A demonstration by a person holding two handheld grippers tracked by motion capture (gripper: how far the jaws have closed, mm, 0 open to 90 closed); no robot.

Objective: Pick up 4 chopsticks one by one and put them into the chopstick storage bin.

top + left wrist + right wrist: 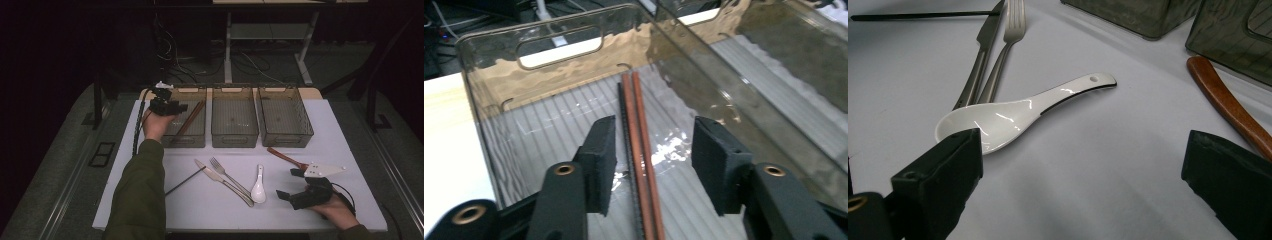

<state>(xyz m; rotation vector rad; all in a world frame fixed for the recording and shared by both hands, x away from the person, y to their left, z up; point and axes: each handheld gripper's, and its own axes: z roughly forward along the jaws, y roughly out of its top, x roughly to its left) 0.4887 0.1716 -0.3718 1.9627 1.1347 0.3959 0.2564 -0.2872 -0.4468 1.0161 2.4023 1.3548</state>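
My left gripper [179, 106] hangs over the left smoked-plastic bin [184, 139] at the back of the table. Its jaws stand open [654, 137]. A pair of brown chopsticks [640, 150] and a dark one lie on the bin floor between the pads, touching neither. From above, the chopsticks [191, 119] slant across that bin. My right gripper [286, 183] rests open near the front right, just right of a white ceramic spoon [258, 187]. In the right gripper view the spoon [1013, 112] lies ahead of the left pad, untouched, with my right gripper [1083, 150] wide open.
A middle bin [234, 138] and a right bin [287, 139] stand beside the left one. A fork [225, 172], a knife [214, 176] and a single black chopstick [185, 181] lie on the white mat [330, 130]. A wooden-handled utensil [284, 156] lies behind my right gripper.
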